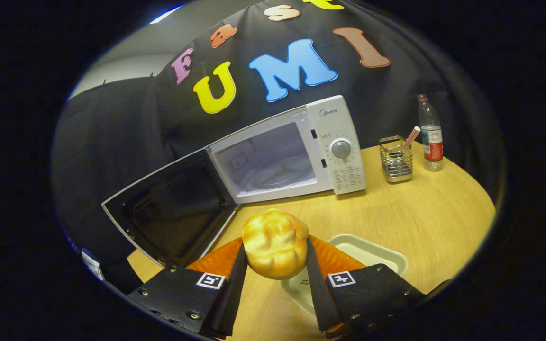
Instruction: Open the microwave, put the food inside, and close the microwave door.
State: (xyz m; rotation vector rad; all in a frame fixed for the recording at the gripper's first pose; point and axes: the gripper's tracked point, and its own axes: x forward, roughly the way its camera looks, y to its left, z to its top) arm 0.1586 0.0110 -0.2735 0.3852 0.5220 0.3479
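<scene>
We have the claw point(275, 270) clamped on the bread roll point(275, 244), both fingers pressing its sides, roll lifted clear of the surface point(443, 213). Grip looks centred; the roll bulges a bit above the fingers, so we judge it soft and won't squeeze harder.

Just under and beyond the fingers sits the pale tray point(372, 253), empty, near the surface's front edge.

Straight ahead: the microwave point(292, 151), toward the back of the surface, cavity open, glass turntable point(285, 173) visible inside. Its door point(173, 208) is swung fully out on its hinge side and overhangs the surface's edge there.

Step in hand, as we read it: carry the roll in. Doing it well:
- go in level, aim at the middle of the turntable
- clear the cavity's lower lip before lowering
- release low so the roll doesn't tumble

Room: bare surface between claw and cavity, nothing in the path. The door hems in one side, the control panel point(341, 147) the other; stay centred. The wire holder point(396, 161) and water bottle point(430, 135) stand past the panel, well apart from our line.
</scene>
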